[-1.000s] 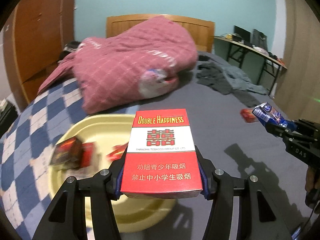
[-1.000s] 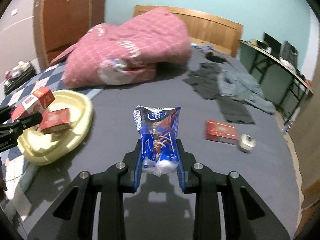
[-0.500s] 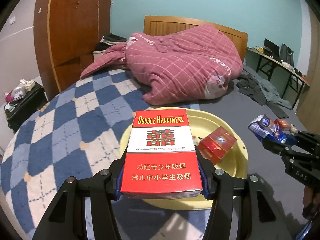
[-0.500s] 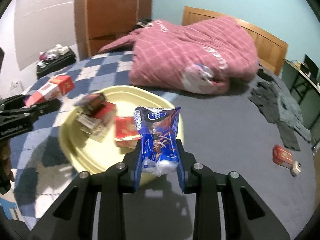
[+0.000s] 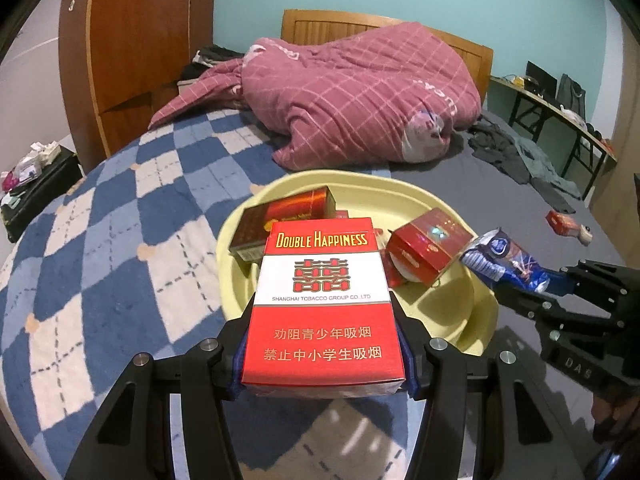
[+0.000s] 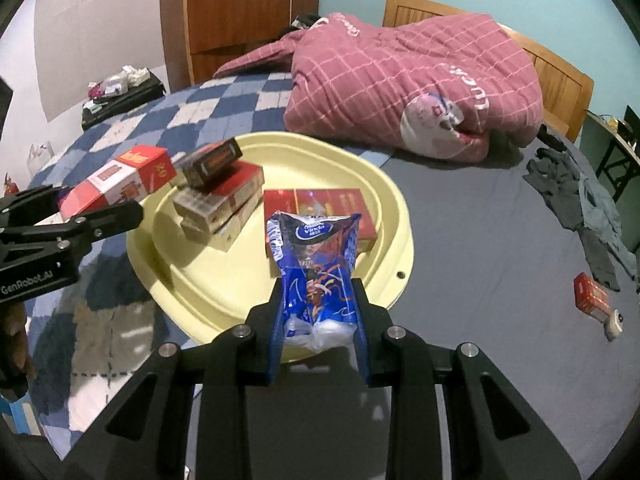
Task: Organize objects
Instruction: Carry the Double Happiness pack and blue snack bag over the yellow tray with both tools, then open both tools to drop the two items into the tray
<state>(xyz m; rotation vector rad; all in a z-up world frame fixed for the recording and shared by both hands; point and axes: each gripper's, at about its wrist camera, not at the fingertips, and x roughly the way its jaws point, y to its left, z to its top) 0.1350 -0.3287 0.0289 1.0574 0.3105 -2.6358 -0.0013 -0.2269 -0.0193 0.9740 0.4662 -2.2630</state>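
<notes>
My left gripper is shut on a red and white cigarette pack, held just in front of a pale yellow tray on the bed. From the right wrist view the same pack hangs at the tray's left rim. My right gripper is shut on a blue tissue packet over the tray's near edge; the left wrist view shows this packet at the tray's right side. Several red and dark cigarette boxes lie in the tray.
A pink checked quilt is heaped behind the tray. Dark clothes lie on the grey sheet to the right, with a small red box and a little round object beside them. A wooden wardrobe stands at the left.
Both grippers have swung left and come closer to the yellow tray, still holding their things. The tray and its boxes now fill the middle of both views.
</notes>
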